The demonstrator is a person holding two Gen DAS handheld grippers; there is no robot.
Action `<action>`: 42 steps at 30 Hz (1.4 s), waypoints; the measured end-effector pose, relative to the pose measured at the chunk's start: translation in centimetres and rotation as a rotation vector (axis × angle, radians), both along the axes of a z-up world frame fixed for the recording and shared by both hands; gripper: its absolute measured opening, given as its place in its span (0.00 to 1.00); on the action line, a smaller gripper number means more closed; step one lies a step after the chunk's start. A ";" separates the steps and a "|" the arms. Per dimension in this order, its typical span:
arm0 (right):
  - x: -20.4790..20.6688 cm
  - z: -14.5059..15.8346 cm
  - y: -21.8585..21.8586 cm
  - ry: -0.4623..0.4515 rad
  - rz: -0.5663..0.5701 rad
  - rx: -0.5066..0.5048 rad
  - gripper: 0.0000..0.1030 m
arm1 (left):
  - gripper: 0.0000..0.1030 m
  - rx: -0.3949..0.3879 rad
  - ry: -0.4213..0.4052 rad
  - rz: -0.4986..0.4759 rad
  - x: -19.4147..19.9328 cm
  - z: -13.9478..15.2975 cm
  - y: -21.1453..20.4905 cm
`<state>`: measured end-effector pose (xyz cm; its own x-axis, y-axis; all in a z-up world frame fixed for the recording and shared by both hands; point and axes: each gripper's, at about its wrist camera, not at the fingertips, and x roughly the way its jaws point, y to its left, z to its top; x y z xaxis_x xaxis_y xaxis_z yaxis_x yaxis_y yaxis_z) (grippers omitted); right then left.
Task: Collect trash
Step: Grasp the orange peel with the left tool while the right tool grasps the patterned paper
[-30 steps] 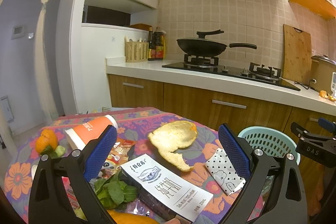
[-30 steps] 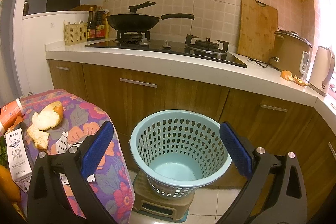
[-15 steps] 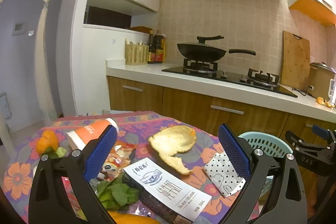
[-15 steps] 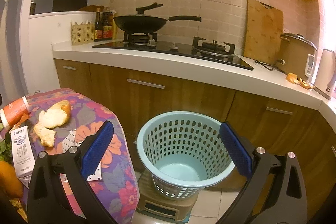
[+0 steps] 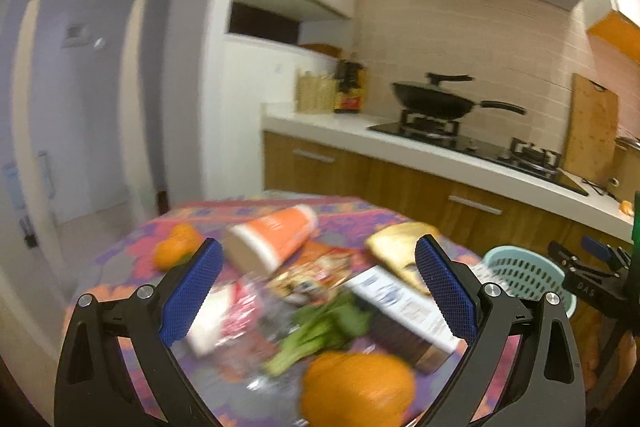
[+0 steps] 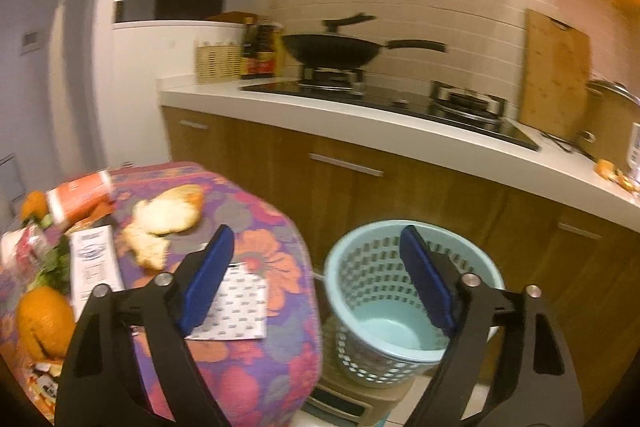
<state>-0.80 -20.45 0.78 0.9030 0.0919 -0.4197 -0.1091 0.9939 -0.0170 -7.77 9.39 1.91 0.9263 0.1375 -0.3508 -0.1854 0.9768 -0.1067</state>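
Left gripper (image 5: pixel 316 291): both blue-padded fingers (image 5: pixel 191 289) spread wide, nothing between them, raised above the littered table.
Right gripper (image 6: pixel 316 283): fingers also spread apart and empty; the left pad (image 6: pixel 206 281) sits over the table's near edge, the right pad (image 6: pixel 426 283) over the basket.
Table (image 6: pixel 256 379): covered in a purple floral cloth, lying under and to the left of the right gripper's fingers.
Basket (image 6: pixel 384 323): pale blue, perforated, nothing visible inside, standing on a low stool beside the table; in the left wrist view it appears just beyond the right finger (image 5: pixel 524 271).
Orange tube (image 5: pixel 272 241): on its side, ahead of the left gripper, between its 2 fingers and nearer the left one.
Peel (image 6: pixel 168 217): a large pale piece, ahead of the right gripper's left finger.
Dotted wrapper (image 6: pixel 236 307): flat on the cloth, partly hidden behind the right gripper's left pad.
White label carton (image 5: pixel 404 307): just inside the left gripper's right finger.
Greens (image 5: pixel 324 327): low between the left gripper's fingers, blurred.
Oranges: 1 close below the fingers (image 5: pixel 356 387), 1 beyond the left finger (image 5: pixel 176 251).
Snack packets (image 5: pixel 316 273): between tube and greens, too blurred to read.
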 end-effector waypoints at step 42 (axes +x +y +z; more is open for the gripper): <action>6.0 -7.0 5.5 0.364 0.451 0.170 0.07 | 0.56 -0.131 0.463 -0.179 3.7 -8.5 -4.7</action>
